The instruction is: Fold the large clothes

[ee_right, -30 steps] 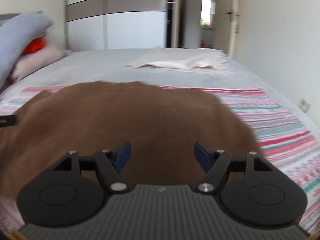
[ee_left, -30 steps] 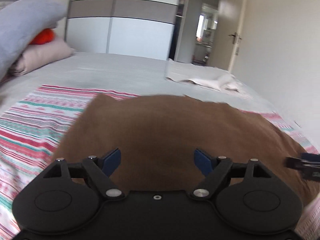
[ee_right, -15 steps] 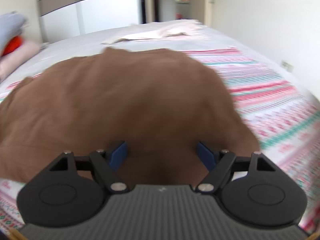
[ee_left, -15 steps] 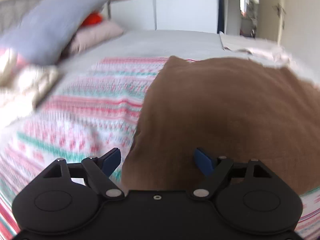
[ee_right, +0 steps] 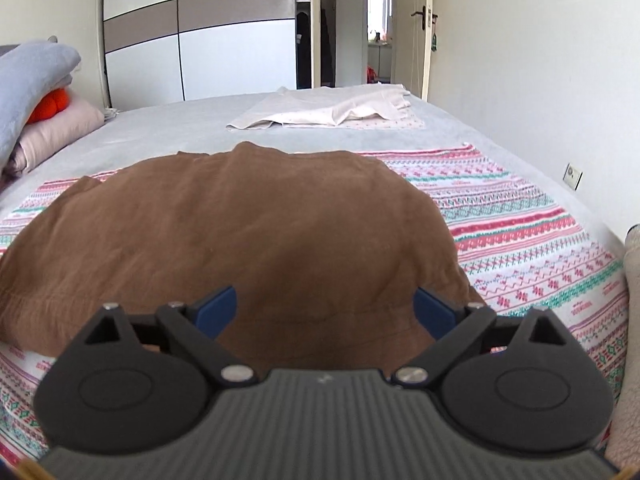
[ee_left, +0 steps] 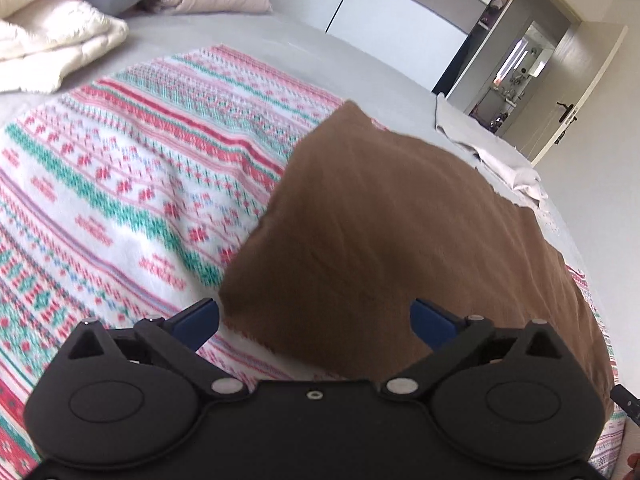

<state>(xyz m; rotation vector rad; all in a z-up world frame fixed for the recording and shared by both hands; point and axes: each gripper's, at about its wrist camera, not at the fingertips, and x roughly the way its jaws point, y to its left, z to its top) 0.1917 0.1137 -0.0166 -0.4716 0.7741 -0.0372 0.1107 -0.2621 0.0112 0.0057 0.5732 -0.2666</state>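
Observation:
A brown garment (ee_left: pixel 400 232) lies folded flat on a striped patterned blanket (ee_left: pixel 120 184) on the bed. It also shows in the right wrist view (ee_right: pixel 240 236), spread wide before the fingers. My left gripper (ee_left: pixel 314 316) is open and empty, hovering over the garment's near left corner. My right gripper (ee_right: pixel 324 308) is open and empty, just above the garment's near edge. The tip of the right gripper (ee_left: pixel 626 398) shows at the lower right of the left wrist view.
A cream cloth (ee_right: pixel 332 114) lies at the far side of the grey bed. Pillows and a folded white blanket (ee_left: pixel 52 44) are piled at the left. The striped blanket (ee_right: pixel 520 232) extends right. A wardrobe (ee_right: pixel 200 36) and open door stand behind.
Both grippers stayed open. The left view swung left and tilted, now over the garment's left corner. The right view swung back to square on the garment.

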